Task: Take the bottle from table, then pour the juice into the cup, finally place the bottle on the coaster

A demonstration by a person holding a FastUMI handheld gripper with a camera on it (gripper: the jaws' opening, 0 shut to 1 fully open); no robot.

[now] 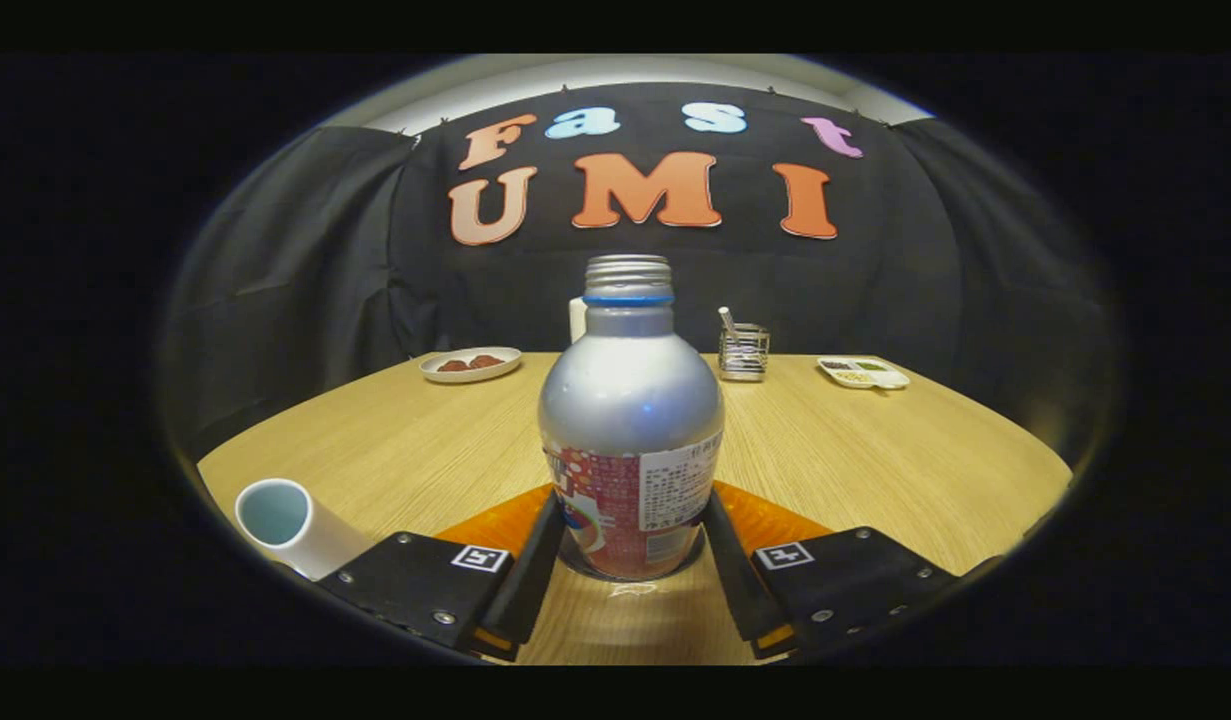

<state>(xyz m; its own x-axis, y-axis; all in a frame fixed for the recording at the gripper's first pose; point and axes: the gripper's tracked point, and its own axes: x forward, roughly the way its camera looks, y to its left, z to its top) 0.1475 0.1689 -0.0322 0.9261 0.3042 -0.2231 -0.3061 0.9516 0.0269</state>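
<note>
Table: pale wood-grain top, smooth, slightly glossy, rounded by the lens; black cloth wall behind its far edge.

Bottle: upright near the table's near edge, between the gripper fingers. Silver metal body, domed shoulder, short neck with a blue ring, threaded mouth with no cap on. Lower half is wrapped in a red printed label with a white text panel; print too small to make out. Its base sits at the near rim of the orange coaster; whether it is fully on it is hard to tell, since the fingers and bottle cover most of the coaster. The orange shows flat on both sides of the bottle.

Jaws pinch the bottle: both fingers press against its lower sides, left and right of the label. The finger mounts each carry a small square marker and screws.

Cup: white cylinder, smooth, pale bluish inside, near the table's near-left edge, left of the fingers, apart from the bottle. Lower part hidden behind the left finger mount; contents not visible.

Far edge, small items: white plate with dark reddish pieces, left; wire holder with sticks, centre-right; white divided tray with bits of food, right. A white object sits mostly hidden behind the bottle neck, unidentifiable.
</note>
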